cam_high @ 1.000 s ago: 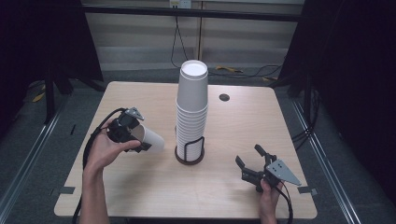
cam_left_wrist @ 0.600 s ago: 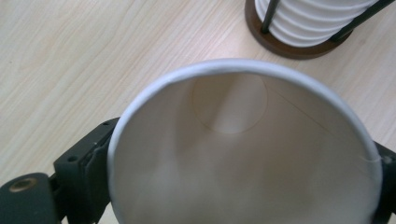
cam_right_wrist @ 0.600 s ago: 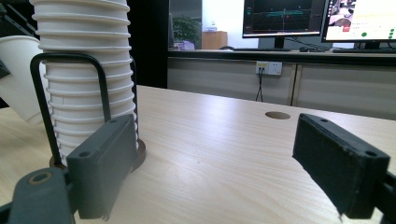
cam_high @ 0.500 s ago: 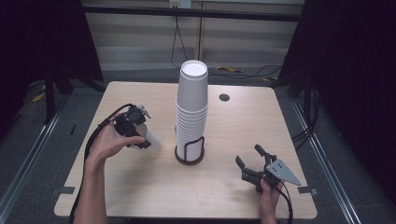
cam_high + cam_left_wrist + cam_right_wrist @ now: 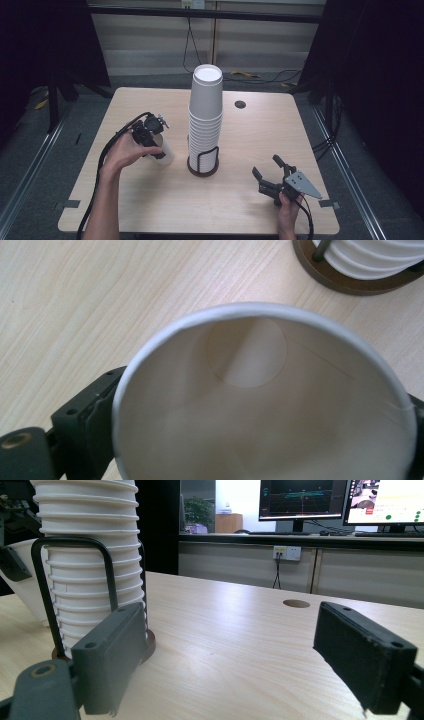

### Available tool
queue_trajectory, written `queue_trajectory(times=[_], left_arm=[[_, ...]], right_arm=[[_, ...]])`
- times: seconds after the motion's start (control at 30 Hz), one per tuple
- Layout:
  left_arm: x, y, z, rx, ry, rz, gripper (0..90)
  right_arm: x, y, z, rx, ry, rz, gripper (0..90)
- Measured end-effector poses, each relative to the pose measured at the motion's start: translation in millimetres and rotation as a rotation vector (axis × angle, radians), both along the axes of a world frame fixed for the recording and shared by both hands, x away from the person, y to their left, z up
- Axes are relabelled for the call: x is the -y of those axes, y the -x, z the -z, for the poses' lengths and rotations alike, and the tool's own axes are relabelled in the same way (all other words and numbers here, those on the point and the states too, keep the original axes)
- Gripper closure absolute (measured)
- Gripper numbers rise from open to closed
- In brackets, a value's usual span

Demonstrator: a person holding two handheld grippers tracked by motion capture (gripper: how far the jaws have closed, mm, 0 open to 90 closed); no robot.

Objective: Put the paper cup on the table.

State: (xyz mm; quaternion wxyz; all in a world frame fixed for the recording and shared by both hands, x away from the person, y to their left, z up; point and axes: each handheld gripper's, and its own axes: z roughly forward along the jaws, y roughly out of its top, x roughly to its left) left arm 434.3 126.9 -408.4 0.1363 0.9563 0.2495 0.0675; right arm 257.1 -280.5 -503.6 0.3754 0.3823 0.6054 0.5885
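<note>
Lowered since earlier: left gripper (image 5: 152, 141) clamps single white paper cup (image 5: 164, 152) beside tall cup stack (image 5: 205, 120); right gripper (image 5: 270, 176) rests wide open, empty.

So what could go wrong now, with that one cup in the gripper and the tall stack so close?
The left gripper squeezes the thin paper cup; its rim already looks oval, so it may crumple or slip. The cup hangs close beside the tall stack of cups; a careless swing could tip it out of its wire holder.
</note>
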Motion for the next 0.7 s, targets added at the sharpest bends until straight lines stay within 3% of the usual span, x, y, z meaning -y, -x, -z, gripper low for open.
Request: queue_trajectory(times=[0.17, 0.33, 0.57, 0.7], left_arm=[[0.6, -4.1, 3.2, 0.009, 0.045, -0.012, 5.7], [2.6, -4.2, 8.5, 0.050, 0.113, -0.022, 5.6], [4.0, -7.1, 14.7, 0.054, 0.142, -0.033, 6.1], [4.4, -8.4, 18.2, 0.053, 0.190, -0.059, 6.1]], right_arm=[[0.0, 0.0, 0.0, 0.001, 0.000, 0.001, 13.6], [0.0, 0.0, 0.0, 0.000, 0.000, 0.001, 13.6], [-0.1, 0.0, 0.0, 0.000, -0.001, 0.002, 13.6], [-0.2, -0.2, 0.1, 0.002, -0.002, 0.001, 13.6]])
